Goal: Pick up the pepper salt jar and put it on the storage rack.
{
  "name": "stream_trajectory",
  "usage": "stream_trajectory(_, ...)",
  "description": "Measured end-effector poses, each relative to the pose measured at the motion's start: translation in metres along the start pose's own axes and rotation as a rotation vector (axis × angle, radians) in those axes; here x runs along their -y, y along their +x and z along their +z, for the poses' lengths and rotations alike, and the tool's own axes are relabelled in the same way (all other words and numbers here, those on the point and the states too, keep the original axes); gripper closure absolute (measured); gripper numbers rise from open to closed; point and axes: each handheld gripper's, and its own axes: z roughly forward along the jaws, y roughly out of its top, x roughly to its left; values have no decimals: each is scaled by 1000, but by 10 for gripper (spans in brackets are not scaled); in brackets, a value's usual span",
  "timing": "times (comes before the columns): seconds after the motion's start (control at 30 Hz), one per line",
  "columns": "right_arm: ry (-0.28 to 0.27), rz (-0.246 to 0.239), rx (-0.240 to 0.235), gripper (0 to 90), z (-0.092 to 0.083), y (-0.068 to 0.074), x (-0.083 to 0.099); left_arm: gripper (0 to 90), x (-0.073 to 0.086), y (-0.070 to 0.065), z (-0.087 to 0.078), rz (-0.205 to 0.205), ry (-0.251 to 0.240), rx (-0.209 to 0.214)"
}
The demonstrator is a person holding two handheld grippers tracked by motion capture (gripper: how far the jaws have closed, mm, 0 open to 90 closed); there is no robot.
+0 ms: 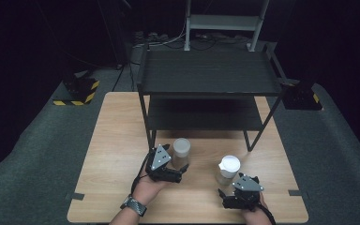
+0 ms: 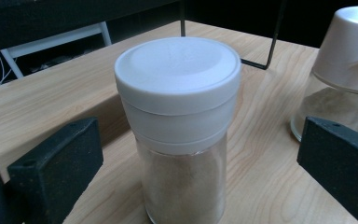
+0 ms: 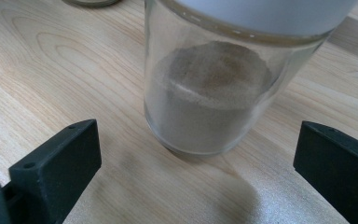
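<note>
We judge both jars rigid, smooth glass, light but breakable and slippery, best gripped on the glass below the cap. Our left gripper has its fingers wide open around the left jar; our right gripper, equally open, faces the right jar. Both stand on the worktop, white-capped, part-filled with tan powder.

the high view looks forward and down over the table; each gripper view sits low, close to one jar, sharing the tabletop.
</note>
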Motion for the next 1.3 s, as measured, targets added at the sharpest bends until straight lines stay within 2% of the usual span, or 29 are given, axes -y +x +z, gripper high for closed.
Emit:
stream_trajectory(0.17, -1, 5, 1, 0, 0, 0, 0, 5, 1, 3, 7, -4, 5, -4)
stream_trajectory(0.37, 1, 5, -3, 0, 0, -1, 0, 6, 4, 9, 15, -33, 0, 3)
stream_trajectory(0.57, 0, 3, -3, 0, 0, -1, 0, 21, 4, 11, 20, -33, -7, 10)
stream_trajectory(0.63, 0, 1, -3, 0, 0, -1, 0, 31, 5, 12, 22, -49, -13, 14)
stream_trajectory(0.87, -1, 2, -3, 0, 0, -1, 0, 141, 5, 15, 26, -41, -25, 30)
stream_trajectory(1.0, -1, 1, -3, 0, 0, -1, 0, 204, 7, 18, 28, -60, -42, 44)
stream_trajectory(1.3, 0, -2, -4, 0, 0, -1, 0, 284, 7, 17, 30, -60, -49, 32)
